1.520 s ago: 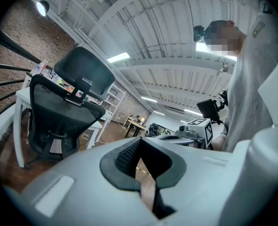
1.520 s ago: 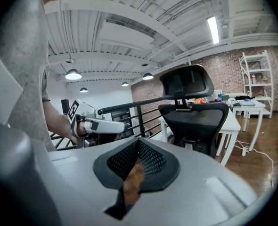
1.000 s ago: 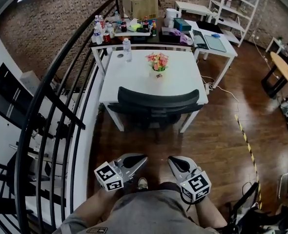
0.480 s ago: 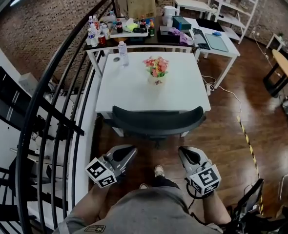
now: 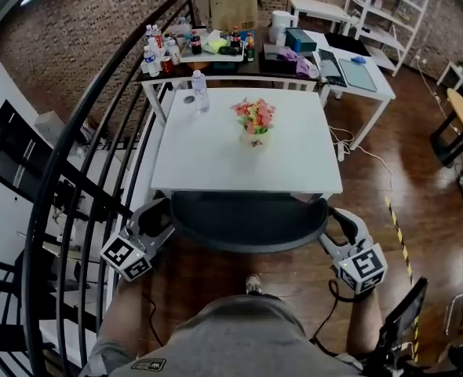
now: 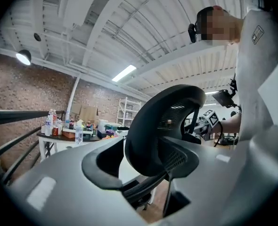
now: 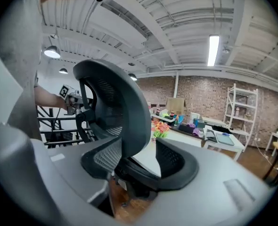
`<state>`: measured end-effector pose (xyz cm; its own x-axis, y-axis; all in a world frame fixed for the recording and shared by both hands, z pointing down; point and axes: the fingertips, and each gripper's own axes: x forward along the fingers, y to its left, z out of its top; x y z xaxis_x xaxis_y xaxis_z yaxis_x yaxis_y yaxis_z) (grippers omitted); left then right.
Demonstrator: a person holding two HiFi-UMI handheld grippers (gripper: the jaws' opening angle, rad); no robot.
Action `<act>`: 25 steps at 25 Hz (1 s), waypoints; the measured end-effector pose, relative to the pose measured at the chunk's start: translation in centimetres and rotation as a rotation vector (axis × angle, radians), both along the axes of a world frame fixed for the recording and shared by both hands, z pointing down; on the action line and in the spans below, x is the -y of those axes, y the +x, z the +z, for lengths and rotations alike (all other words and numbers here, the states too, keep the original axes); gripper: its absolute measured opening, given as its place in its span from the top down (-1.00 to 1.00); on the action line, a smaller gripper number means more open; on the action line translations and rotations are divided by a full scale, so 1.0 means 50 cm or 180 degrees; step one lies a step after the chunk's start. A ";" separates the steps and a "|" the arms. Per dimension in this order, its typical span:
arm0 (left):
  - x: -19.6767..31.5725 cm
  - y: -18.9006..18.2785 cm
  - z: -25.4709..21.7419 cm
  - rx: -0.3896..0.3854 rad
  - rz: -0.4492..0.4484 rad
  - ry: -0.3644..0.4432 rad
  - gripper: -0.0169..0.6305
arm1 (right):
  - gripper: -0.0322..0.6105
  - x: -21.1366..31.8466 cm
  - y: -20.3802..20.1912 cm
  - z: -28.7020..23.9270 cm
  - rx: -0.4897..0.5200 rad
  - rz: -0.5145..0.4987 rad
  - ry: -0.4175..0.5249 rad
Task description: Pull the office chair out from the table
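- Office chair (image 5: 247, 222): black, mesh back. The seat is tucked under the near edge of the white table (image 5: 216, 159). The chair faces the table with its back to the person, and the backrest's long axis runs left to right along that edge.
- Left gripper (image 5: 159, 214): at the backrest's left end. Its jaws are opening, with the backrest's edge between them and a gap showing on one side.
- Right gripper (image 5: 343, 220): at the backrest's right end. Its jaws are opening around that edge and are not clamped on it.
- Writing: each gripper's cube carries black-and-white square markers. The tag on the person's shirt hem (image 5: 148, 364) and the labels on the bottles (image 5: 154, 57) at the far table are too small to read.
- Change since a second ago: both grippers were side by side and closed near the person's waist, short of the chair. They have now spread to its two ends, and the view has come nearer the table.
- On the table: flower pot (image 5: 254, 120), water bottle (image 5: 201, 93).
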<state>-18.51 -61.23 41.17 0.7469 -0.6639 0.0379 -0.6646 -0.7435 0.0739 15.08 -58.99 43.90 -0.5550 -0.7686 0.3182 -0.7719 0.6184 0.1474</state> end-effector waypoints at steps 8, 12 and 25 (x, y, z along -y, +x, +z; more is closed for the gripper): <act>0.046 0.138 0.004 0.0201 0.1205 -0.0122 -0.22 | -0.19 0.060 -0.080 -0.014 0.0358 -0.1018 -0.0320; 0.059 0.167 0.005 0.0205 0.1427 -0.0207 0.04 | -0.14 0.069 -0.137 0.002 0.0274 -0.1333 -0.0363; 0.024 0.167 0.001 0.0234 0.1529 -0.0221 0.20 | 0.16 0.050 -0.142 -0.005 0.0280 -0.1326 -0.0328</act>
